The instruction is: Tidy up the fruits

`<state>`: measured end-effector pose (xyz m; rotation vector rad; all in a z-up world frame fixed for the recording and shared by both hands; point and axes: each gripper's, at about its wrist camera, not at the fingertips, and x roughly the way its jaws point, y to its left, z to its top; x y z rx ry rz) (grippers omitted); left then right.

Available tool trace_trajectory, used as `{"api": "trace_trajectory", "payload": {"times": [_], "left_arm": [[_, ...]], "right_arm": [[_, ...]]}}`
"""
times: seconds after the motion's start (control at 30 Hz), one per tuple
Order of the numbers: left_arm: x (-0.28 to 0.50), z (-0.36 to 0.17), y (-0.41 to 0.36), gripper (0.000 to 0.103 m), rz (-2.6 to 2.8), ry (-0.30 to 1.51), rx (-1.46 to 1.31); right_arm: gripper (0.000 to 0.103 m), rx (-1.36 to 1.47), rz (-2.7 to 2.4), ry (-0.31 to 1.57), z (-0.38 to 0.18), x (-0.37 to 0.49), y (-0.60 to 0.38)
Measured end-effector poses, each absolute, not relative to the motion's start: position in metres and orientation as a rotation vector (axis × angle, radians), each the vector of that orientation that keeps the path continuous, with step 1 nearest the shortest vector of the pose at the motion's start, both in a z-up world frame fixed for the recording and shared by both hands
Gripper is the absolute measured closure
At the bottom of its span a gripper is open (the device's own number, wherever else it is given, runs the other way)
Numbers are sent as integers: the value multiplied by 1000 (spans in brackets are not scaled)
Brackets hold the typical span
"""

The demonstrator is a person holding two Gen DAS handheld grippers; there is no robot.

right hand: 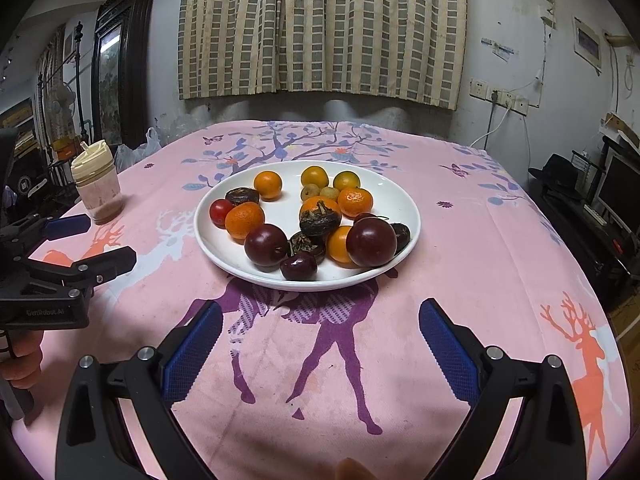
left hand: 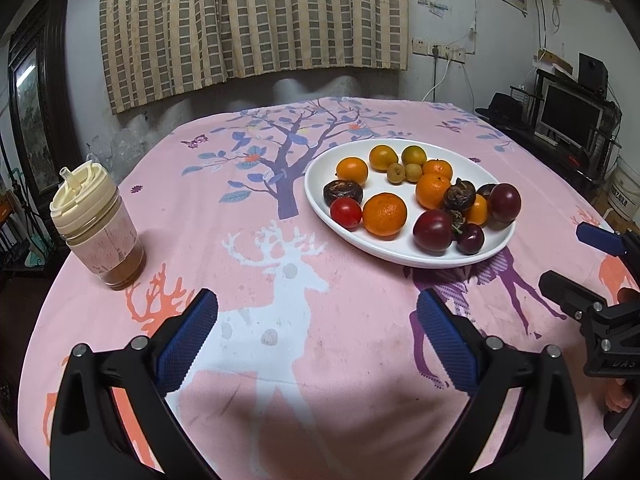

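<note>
Left gripper (left hand: 316, 336) and right gripper (right hand: 320, 344) both spread wide, empty, hovering over tablecloth (right hand: 480, 264) short of the white plate (right hand: 404, 204), where all fruits (right hand: 312, 220) sit; jar (left hand: 98, 224) well left of plate.

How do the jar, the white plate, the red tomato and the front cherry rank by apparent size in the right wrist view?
1. white plate
2. jar, though it sits farther back, so it may be understated
3. front cherry and red tomato: too close to rank, and the cherry is nearer the camera
</note>
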<state>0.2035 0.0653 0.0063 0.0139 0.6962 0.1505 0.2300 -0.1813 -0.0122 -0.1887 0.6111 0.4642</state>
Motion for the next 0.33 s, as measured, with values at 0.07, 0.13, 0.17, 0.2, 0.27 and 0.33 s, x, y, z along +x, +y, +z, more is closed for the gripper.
{"api": "trace_trajectory", "payload": {"times": [0.07,0.13,0.17,0.2,0.27,0.33], "left_arm": [[203,5,65,5,151,697,17],[203,4,64,5,151,701,17],[202,3,64,5,151,702,16],[202,3,64,5,151,703,16],[202,2,64,5,155,701,18],[201,2,65,5,159,696,15]], "right_arm": [[4,-188,461,611,-12,230,-181],[4,-190,461,612,-12,230,-181],[4,-190,461,612,-12,230,-181],[4,-190,460,613,-12,230,-182],[4,-189,460,613,-13,231,-183],[4,-190,460,613,-12,231,-183]]}}
